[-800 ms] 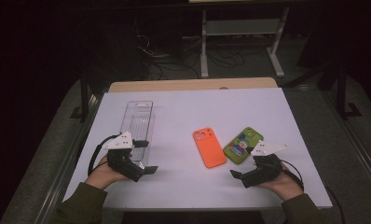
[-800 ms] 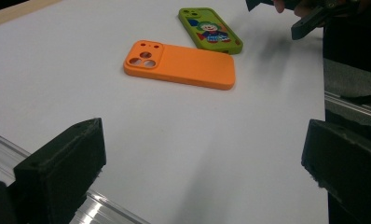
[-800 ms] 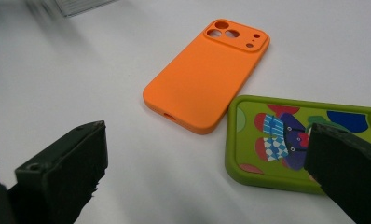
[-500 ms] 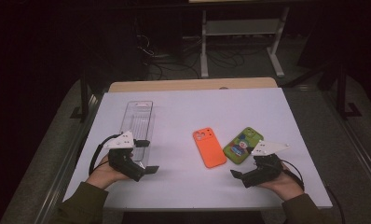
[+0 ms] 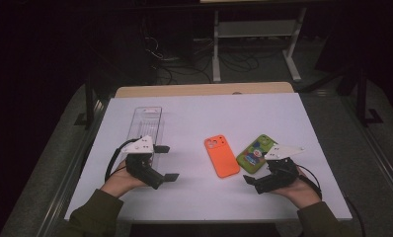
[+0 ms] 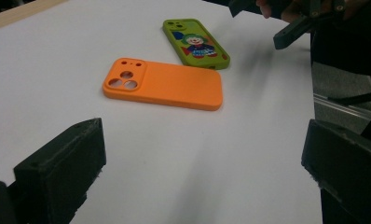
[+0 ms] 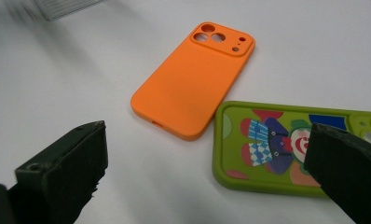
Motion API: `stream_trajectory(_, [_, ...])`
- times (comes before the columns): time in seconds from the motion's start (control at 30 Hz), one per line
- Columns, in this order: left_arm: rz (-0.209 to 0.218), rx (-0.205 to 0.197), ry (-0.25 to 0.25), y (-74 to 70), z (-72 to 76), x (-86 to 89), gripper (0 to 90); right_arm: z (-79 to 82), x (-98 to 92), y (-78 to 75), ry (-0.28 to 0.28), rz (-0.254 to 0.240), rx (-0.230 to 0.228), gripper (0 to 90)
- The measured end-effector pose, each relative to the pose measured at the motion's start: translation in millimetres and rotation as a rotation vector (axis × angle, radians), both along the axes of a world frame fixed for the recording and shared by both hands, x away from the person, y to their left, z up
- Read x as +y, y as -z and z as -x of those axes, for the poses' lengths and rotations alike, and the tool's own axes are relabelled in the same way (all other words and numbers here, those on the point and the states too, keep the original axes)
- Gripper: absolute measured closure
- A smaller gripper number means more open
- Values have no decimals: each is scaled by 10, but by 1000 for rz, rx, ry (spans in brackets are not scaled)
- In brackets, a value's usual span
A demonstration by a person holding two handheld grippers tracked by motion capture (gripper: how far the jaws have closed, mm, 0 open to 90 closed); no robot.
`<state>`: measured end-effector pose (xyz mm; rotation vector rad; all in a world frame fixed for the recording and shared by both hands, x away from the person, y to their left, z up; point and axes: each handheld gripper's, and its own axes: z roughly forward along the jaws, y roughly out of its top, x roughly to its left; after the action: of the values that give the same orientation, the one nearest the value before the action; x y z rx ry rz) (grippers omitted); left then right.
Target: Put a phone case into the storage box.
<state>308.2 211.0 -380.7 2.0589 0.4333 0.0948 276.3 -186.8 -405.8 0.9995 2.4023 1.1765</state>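
two phone cases lie flat on a smooth white table, backs up. the orange case is a plain matte rectangle with rounded corners and a raised square block of round camera holes at its far end; in the left gripper view it lies crosswise with those holes to the left. just beside it, on its right in the high view, the green case sits at a slant, glossy lime with a cartoon clown printed on it. in the right gripper view the two cases nearly meet at their near corners, and i cannot tell whether they touch.

a clear plastic tray, long, narrow and ribbed inside, lies on the left part of the table, running away from the person.

the left gripper rests low at the near left, its grey three-cornered plate overlapping the tray's near end; its blocky black jaws stand wide apart and hold nothing. the right gripper sits at the near right, its plate covering the near end of the green case; its jaws are also spread wide and empty, with the green case running under the right one.

beyond the table, dark floor, tangled cables and a white metal stand
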Motion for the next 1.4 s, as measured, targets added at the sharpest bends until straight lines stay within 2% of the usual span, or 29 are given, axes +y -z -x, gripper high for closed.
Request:
stream_trajectory(0.13, [9,-1,9,-8,-27,-45,0,-41,55,-14,17,13,24,0])
stream_trajectory(0.2, [5,2,11,-5,-27,-51,0,-93,104,-26,35,34,43,0])
stream_trajectory(0.43, [8,4,13,3,-24,-44,0,-239,229,-45,48,63,61,0])
stream_trajectory(0.73, [13,4,14,-4,-10,-45,0,-417,363,-46,62,68,84,8])
stream_trajectory(0.83, [9,2,15,-4,-8,-47,0,-535,400,-68,85,54,107,92])
stream_trajectory(0.87, [7,-3,20,-4,-11,-48,0,-535,400,-68,85,54,107,92])
stream_trajectory(0.93, [2,-5,24,-4,-10,-52,0,-619,415,-79,100,54,112,138])
stream_trajectory(0.97, [3,-4,24,-3,-8,-54,0,-697,434,-80,114,59,125,191])
stream_trajectory(1.07, [3,-5,24,-4,-10,-52,0,-765,452,-73,124,61,128,242])
stream_trajectory(1.2, [9,1,20,-5,-8,-46,0,-969,504,-41,146,66,151,424])
stream_trajectory(1.23, [9,1,20,-5,-8,-46,0,-969,504,-41,146,66,151,424])
stream_trajectory(1.27, [10,3,19,-4,-6,-46,0,-1040,531,-29,161,62,174,531])
stream_trajectory(1.3, [10,3,19,-4,-6,-46,0,-1040,531,-29,161,62,174,531])
stream_trajectory(1.4, [9,0,18,-3,-3,-46,0,-1167,583,20,163,84,192,675])
